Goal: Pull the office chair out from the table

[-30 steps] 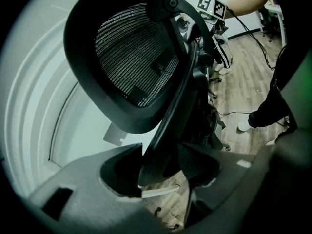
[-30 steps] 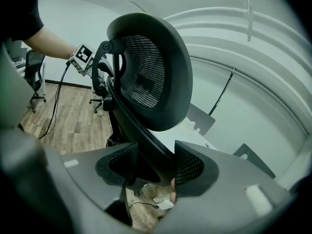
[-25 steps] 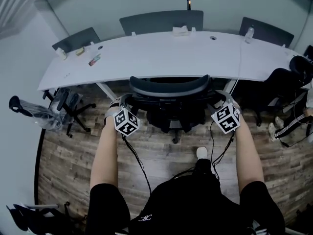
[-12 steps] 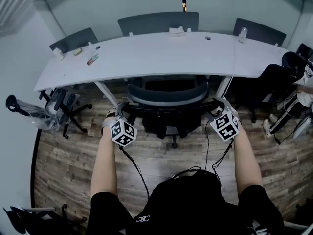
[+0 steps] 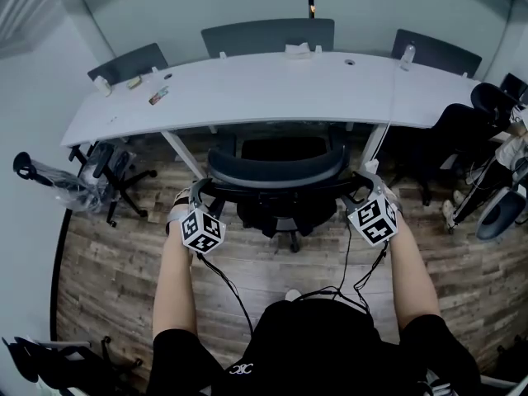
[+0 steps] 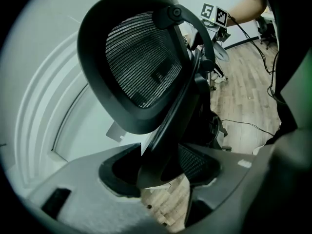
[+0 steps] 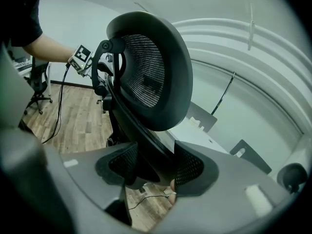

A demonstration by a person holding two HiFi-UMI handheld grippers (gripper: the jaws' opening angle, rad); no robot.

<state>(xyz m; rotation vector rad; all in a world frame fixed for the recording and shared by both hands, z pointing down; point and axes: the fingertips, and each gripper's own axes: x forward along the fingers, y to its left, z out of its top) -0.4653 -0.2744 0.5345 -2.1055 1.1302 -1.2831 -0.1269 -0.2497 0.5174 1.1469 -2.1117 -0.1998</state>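
Chair [image 5: 276, 170] sits close to the near edge of the white counter [image 5: 272, 89], left tongs [image 5: 198, 192] and right tongs [image 5: 364, 186] each clenched on its back frame; a spare chair [image 5: 115, 176] stands at left, a dark chair [image 5: 458, 137] at right

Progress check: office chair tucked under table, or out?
Out: the office chair sits clear of the table edge, seat and backrest both visible.
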